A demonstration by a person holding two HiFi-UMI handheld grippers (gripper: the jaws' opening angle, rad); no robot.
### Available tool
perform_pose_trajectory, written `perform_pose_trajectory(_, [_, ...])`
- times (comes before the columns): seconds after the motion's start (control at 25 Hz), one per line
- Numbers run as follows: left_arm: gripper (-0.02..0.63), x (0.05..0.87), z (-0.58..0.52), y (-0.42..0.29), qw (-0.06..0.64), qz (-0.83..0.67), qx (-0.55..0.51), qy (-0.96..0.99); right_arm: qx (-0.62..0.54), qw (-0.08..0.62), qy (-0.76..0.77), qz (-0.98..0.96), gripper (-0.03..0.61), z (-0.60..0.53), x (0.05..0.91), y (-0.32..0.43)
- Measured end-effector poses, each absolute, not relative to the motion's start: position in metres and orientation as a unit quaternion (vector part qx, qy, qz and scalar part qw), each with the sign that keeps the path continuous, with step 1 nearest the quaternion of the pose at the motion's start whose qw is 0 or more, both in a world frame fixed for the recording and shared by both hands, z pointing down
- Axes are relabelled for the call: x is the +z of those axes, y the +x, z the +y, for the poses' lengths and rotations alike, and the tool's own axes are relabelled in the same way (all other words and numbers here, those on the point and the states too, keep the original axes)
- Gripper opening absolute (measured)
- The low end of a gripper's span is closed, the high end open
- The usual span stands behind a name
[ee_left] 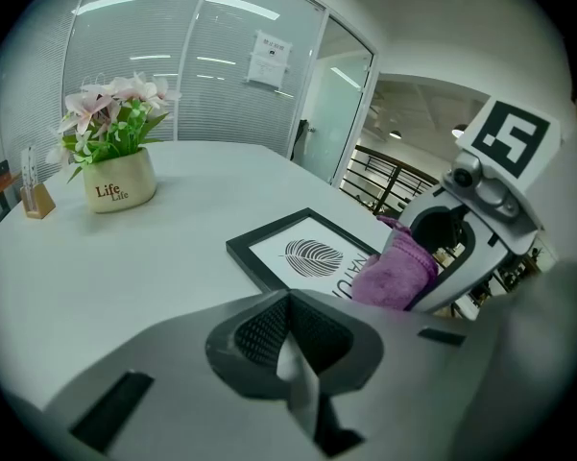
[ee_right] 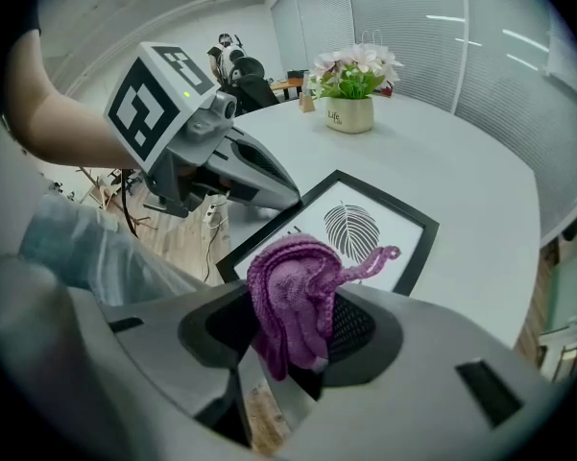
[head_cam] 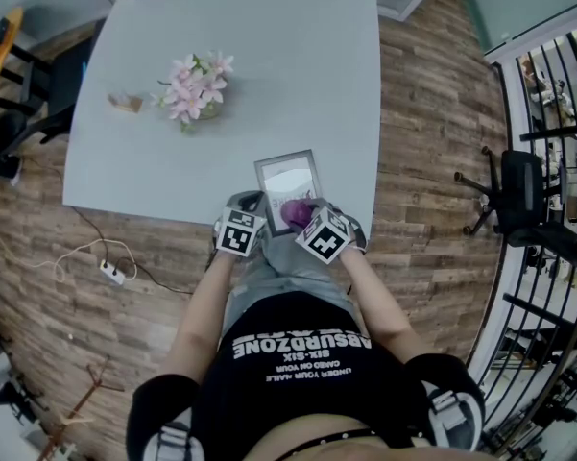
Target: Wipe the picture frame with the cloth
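A black picture frame (head_cam: 288,182) with a leaf print lies flat near the front edge of the grey table (head_cam: 269,46). My right gripper (head_cam: 312,211) is shut on a bunched purple cloth (head_cam: 297,213), which hangs over the frame's near right corner. In the right gripper view the cloth (ee_right: 293,301) fills the jaws, with the frame (ee_right: 365,229) just beyond. My left gripper (head_cam: 244,205) sits at the frame's near left corner, shut with nothing in it. In the left gripper view its jaws meet, and the frame (ee_left: 302,254) and the cloth (ee_left: 396,272) lie ahead.
A white pot of pink flowers (head_cam: 194,92) and a small wooden stand (head_cam: 127,103) sit farther back on the left. The table's front edge is right under the grippers. A black office chair (head_cam: 518,195) and a railing stand to the right. A power strip (head_cam: 110,272) lies on the floor.
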State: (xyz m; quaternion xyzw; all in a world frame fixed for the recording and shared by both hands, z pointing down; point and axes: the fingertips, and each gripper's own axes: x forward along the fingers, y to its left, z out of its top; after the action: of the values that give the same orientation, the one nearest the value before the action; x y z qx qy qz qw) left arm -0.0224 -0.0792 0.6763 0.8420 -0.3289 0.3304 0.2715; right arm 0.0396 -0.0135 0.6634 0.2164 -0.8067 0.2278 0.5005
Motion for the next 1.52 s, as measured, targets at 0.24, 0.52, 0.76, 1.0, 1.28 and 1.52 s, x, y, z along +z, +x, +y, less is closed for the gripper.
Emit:
perform_pose_trajectory(0.24, [0.016,0.677,-0.079,-0.022,0.269,-0.330,0.331,0.842,0.219,0.514,0.233,-0.796,0.187,-0.015,0.664,0.059])
perform_pose_trajectory(0.52, [0.016,0.677,-0.079,-0.022,0.270,-0.328,0.332,0.842,0.193,0.521,0.262,-0.789,0.187,-0.016,0.658,0.082])
perform_pose_trajectory(0.76, [0.016,0.676,-0.079,-0.022,0.269,-0.328,0.333,0.842,0.164,0.517,0.301,-0.784,0.187,-0.020,0.657,0.088])
perform_pose_trajectory(1.0, [0.016,0.676,-0.079,-0.022,0.270,-0.326,0.332,0.843,0.143,0.517,0.332,-0.776,0.187,-0.031,0.658,0.093])
perform_pose_trajectory(1.28, [0.017,0.676,-0.078,-0.022,0.272,-0.321,0.331,0.844,0.146,0.518,0.331,-0.775,0.187,-0.042,0.661,0.093])
perform_pose_trajectory(1.52, [0.015,0.676,-0.079,-0.022,0.273,-0.321,0.330,0.845,0.152,0.518,0.329,-0.774,0.187,-0.058,0.662,0.091])
